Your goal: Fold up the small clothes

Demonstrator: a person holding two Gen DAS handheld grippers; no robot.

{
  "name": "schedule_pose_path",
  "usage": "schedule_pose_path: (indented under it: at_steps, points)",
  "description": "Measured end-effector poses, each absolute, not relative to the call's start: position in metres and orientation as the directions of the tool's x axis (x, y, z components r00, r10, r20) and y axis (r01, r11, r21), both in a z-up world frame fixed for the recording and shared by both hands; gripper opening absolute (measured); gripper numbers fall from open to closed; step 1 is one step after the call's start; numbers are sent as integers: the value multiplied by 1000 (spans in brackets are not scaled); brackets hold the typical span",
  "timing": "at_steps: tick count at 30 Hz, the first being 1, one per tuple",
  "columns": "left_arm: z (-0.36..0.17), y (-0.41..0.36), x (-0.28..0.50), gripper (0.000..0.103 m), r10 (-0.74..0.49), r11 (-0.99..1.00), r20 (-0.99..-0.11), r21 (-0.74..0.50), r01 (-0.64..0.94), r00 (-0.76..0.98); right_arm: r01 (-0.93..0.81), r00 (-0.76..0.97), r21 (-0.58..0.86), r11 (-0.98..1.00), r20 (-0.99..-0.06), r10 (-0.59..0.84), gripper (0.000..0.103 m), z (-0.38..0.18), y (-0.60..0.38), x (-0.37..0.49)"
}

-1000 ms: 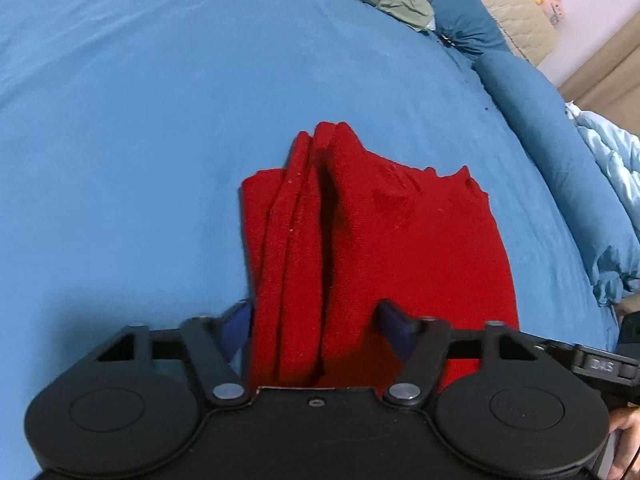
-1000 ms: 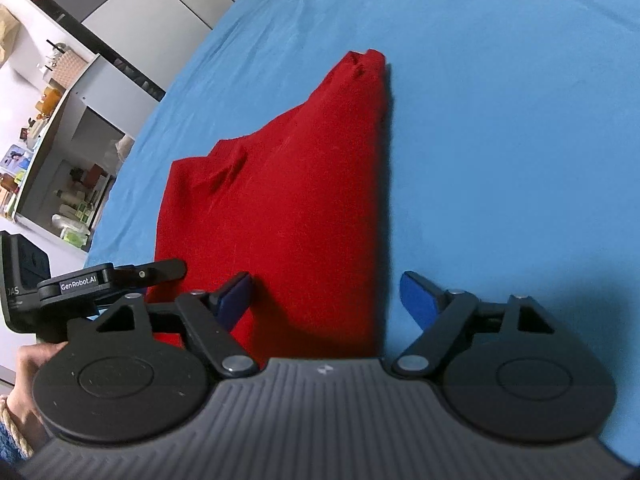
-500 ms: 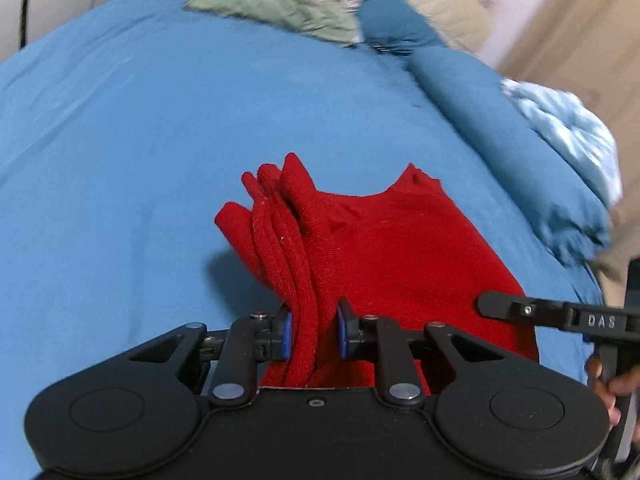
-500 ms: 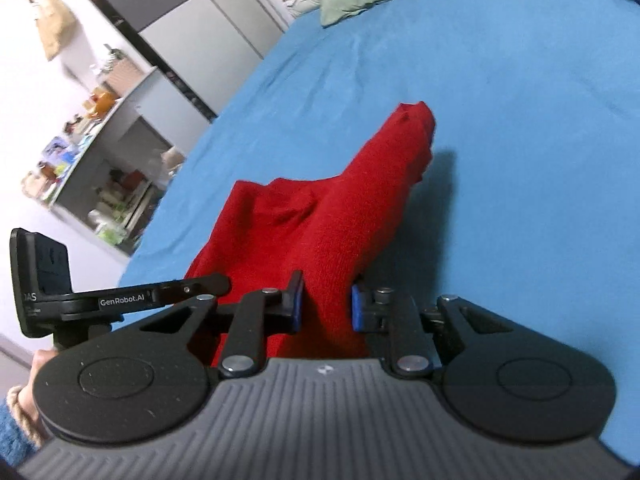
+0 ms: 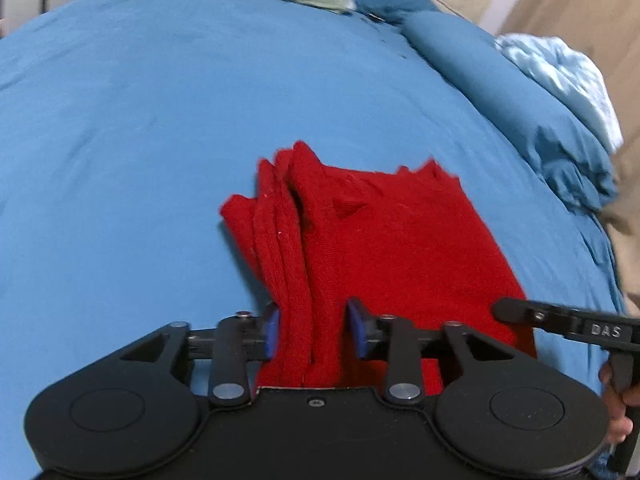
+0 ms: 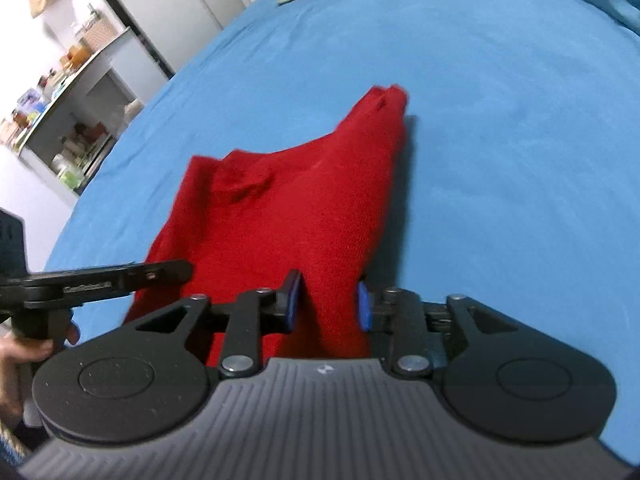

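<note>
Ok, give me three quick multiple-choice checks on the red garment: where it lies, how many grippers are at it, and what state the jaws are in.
1. The red garment lies on:
A. a blue bedsheet
B. a wooden floor
C. a white table

2. How many grippers have the cloth between their fingers?
A. none
B. one
C. two

3. The jaws of both grippers are:
A. pinched flat together
B. parted, with cloth between them
C. out of view

Answers:
1 A, blue sheet surrounds the garment.
2 C, cloth sits inside both the left gripper and the right gripper.
3 B, both are opening, with folds between the pads.
</note>
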State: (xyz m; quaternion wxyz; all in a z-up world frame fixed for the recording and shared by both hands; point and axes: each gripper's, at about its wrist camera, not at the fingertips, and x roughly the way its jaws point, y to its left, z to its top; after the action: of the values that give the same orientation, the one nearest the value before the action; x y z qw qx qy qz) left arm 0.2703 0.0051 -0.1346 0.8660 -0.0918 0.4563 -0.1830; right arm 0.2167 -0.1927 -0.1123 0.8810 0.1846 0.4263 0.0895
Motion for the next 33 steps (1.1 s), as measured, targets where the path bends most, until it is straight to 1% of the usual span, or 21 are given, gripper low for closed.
schedule_pose_path:
  at_steps: [1, 2, 3, 4, 6, 10, 12, 14, 16, 17, 22, 23, 24, 25, 26, 28, 30, 33]
  points:
    - [-132, 9, 266, 51, -393, 919, -753, -322, 226, 528, 18, 628, 405, 914, -716, 305, 63, -110, -194, 212]
    - [-129, 9, 263, 58, -383, 924, -749, -311, 223, 540, 18, 640, 411, 912, -705, 305, 77, -106, -197, 206]
    - [-127, 11, 258, 63, -366, 931, -746, -292, 221, 556, 10, 663, 405, 914, -687, 298, 84, -101, -198, 198]
    - [-128, 10, 252, 64, -348, 938, -745, -272, 217, 569, 2, 683, 382, 924, -675, 278, 92, -96, -198, 190]
    - [-133, 13, 246, 68, -317, 948, -748, -240, 208, 583, 0, 686, 323, 946, -688, 235, 92, -96, -197, 182]
    - [-155, 11, 243, 70, -267, 963, -757, -184, 198, 596, 23, 639, 224, 974, -753, 157, 92, -119, -190, 188]
    - [-162, 17, 239, 71, -252, 966, -757, -158, 206, 603, 41, 619, 215, 976, -772, 145, 92, -135, -196, 185]
    - [-160, 17, 238, 71, -244, 968, -756, -151, 201, 607, 65, 624, 248, 967, -766, 155, 93, -144, -202, 183]
    - [-151, 18, 235, 70, -236, 970, -755, -143, 197, 612, 78, 629, 261, 962, -762, 156, 93, -142, -204, 183]
    - [-143, 18, 230, 68, -233, 970, -751, -137, 199, 619, 77, 633, 260, 963, -759, 154, 93, -138, -203, 182]
    - [-87, 20, 199, 70, -208, 975, -701, -90, 205, 682, 30, 699, 243, 970, -699, 153, 93, -86, -191, 159]
    - [-74, 20, 190, 75, -203, 976, -691, -82, 203, 694, 24, 713, 242, 970, -685, 153, 94, -71, -187, 149]
    - [-62, 20, 181, 88, -196, 977, -680, -71, 202, 707, 19, 727, 238, 971, -670, 150, 95, -57, -183, 141]
    - [-50, 18, 170, 96, -182, 979, -669, -53, 198, 721, 15, 741, 231, 973, -656, 144, 100, -43, -179, 133]
    - [-37, 17, 158, 103, -160, 982, -653, -26, 189, 740, 17, 753, 222, 975, -645, 133, 103, -29, -175, 123]
    - [-19, 14, 136, 103, -126, 983, -632, 24, 181, 765, 25, 778, 206, 978, -619, 111, 103, -5, -164, 103]
    - [-4, 13, 114, 103, -96, 984, -632, 55, 168, 769, 33, 794, 171, 985, -603, 78, 103, 16, -151, 84]
    - [9, 16, 84, 103, -68, 989, -636, 59, 136, 769, 54, 791, 92, 994, -612, 14, 103, 37, -133, 54]
